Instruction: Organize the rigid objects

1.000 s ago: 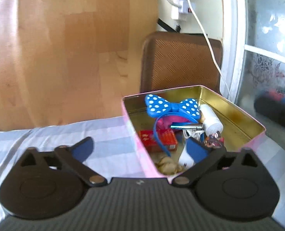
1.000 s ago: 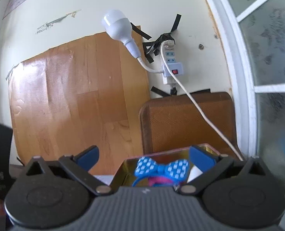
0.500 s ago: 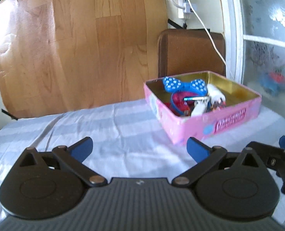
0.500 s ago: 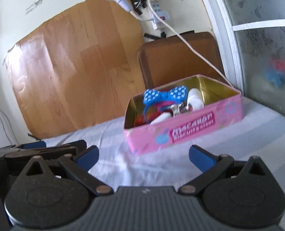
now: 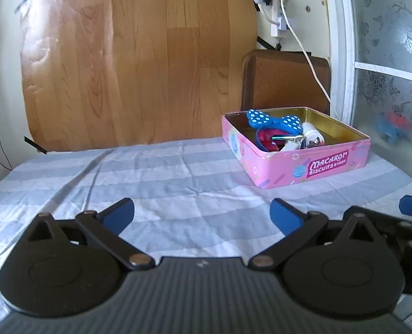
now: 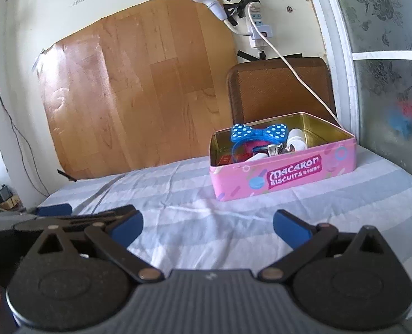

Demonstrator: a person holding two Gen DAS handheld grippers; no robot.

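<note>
A pink "Macaron Biscuits" tin stands open at the back right of the striped cloth; it also shows in the right wrist view. Inside lie a blue polka-dot bow headband, a white bottle, a metal clip and other small items. My left gripper is open and empty, low over the cloth well in front of the tin. My right gripper is open and empty too, beside the left one.
A wooden board leans on the back wall. A brown chair back stands behind the tin. A white cable hangs from a wall socket strip. A frosted glass window borders the right.
Both grippers have pulled back and away from the tin. The tin, close under them a second ago, now sits farther off at the back right. Both stay open.
</note>
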